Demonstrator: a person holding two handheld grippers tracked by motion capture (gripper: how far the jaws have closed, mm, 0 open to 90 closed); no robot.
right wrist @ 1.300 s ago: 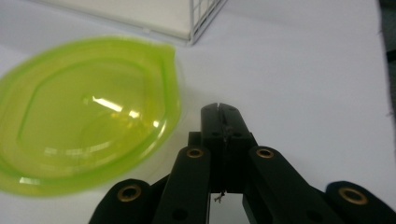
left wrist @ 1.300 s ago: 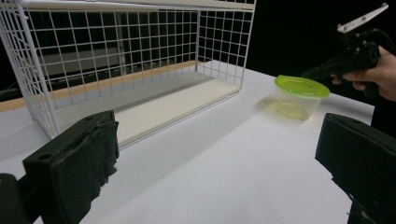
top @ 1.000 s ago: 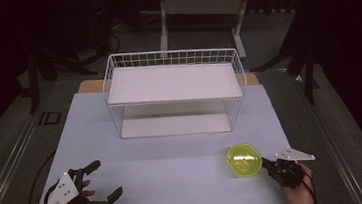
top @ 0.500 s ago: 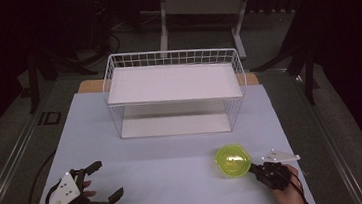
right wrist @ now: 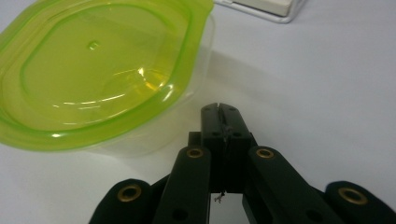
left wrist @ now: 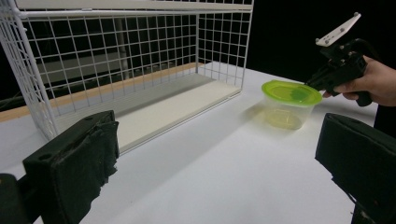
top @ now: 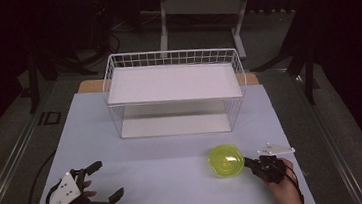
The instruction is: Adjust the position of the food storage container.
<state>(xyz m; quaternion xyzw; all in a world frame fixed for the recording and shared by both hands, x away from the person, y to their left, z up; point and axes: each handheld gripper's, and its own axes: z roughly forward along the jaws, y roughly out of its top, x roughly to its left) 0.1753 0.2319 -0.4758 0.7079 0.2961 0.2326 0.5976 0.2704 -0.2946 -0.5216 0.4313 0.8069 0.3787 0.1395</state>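
Note:
A clear tub with a lime-green lid stands on the white table at the front right. My right gripper is shut, its tips against the tub's right side with nothing between them. In the right gripper view the closed tips sit just beside the tub, under its lid rim. My left gripper rests open at the front left, holding nothing. The left gripper view has its wide-apart jaws framing the tub and the right gripper farther off.
A white wire rack with a solid top shelf and base stands at the back middle of the table. It fills the upper left of the left gripper view. Bare table lies between the grippers. Dark floor and furniture legs surround the table.
The right gripper has moved left along the front of the table, and the green-lidded tub has slid left ahead of it. The left gripper has stayed put.

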